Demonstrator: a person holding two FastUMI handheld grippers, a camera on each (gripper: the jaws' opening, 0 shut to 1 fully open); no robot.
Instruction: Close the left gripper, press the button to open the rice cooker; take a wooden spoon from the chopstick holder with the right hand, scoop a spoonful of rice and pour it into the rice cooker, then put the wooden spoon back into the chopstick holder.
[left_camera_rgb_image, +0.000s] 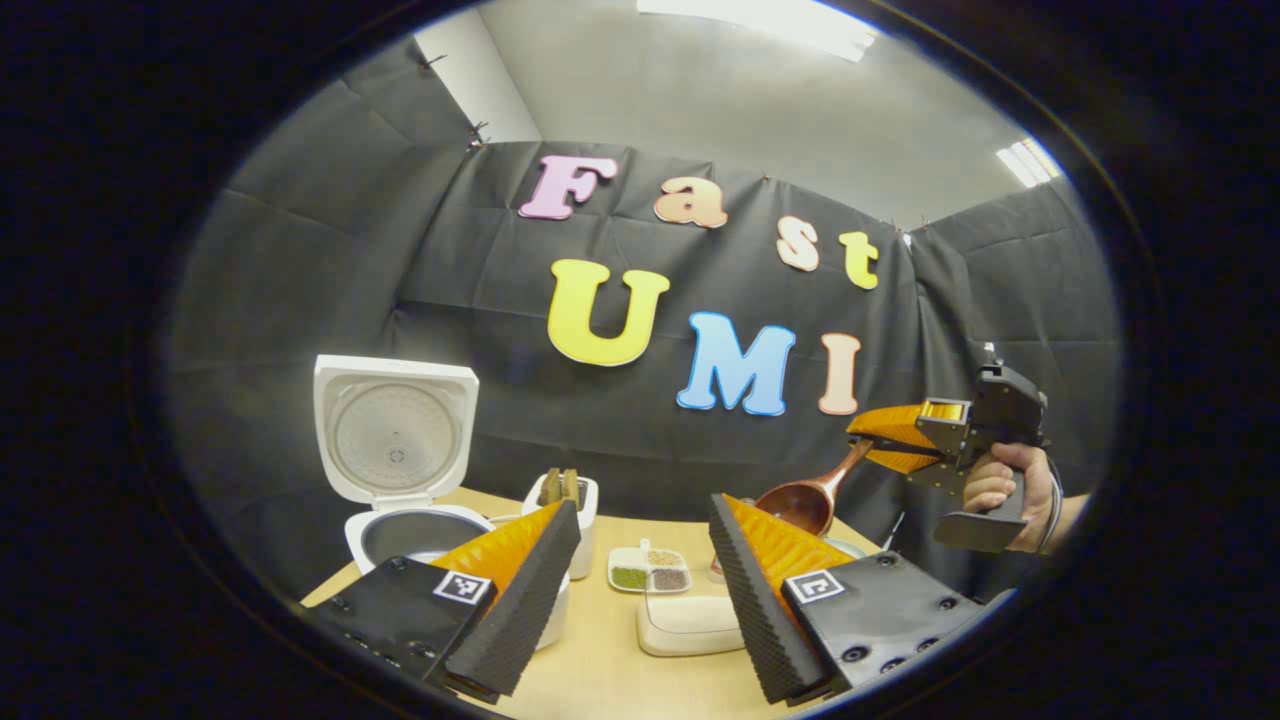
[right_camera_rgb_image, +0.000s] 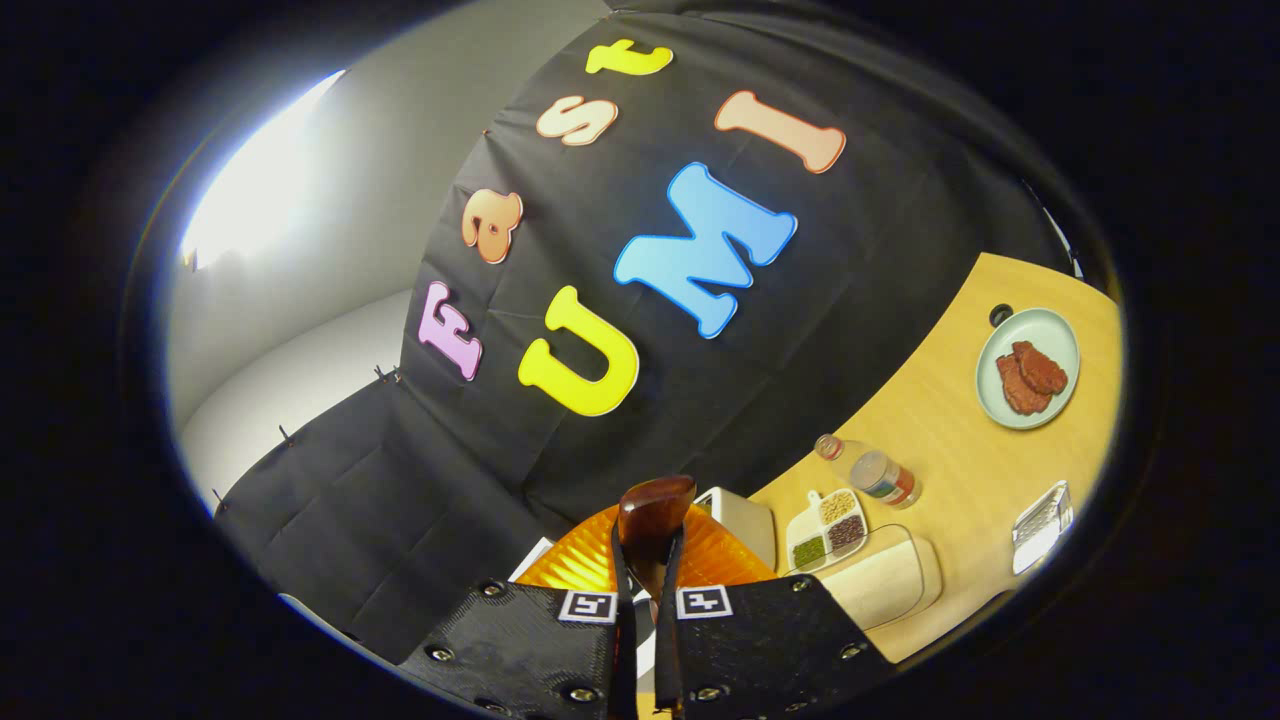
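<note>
The left gripper (left_camera_rgb_image: 640, 590) stands wide apart with nothing between its fingers, low over the table (left_camera_rgb_image: 600, 670). Past its left finger the rice cooker (left_camera_rgb_image: 400, 470) sits with its lid swung up; the inner pot's contents cannot be made out. Just right of it stands the chopstick holder (left_camera_rgb_image: 572, 505), partly hidden behind that finger. Farther right, a hand (left_camera_rgb_image: 1010, 490) holds the right gripper (left_camera_rgb_image: 880, 440) in the air, its fingers closed on the handle of the wooden spoon (left_camera_rgb_image: 805, 500) (the bowl hangs lower, whether it carries rice is unclear). In the right gripper view the spoon's handle end (right_camera_rgb_image: 655, 510) rises from between the narrow fingers, hiding most of what lies behind.
</note>
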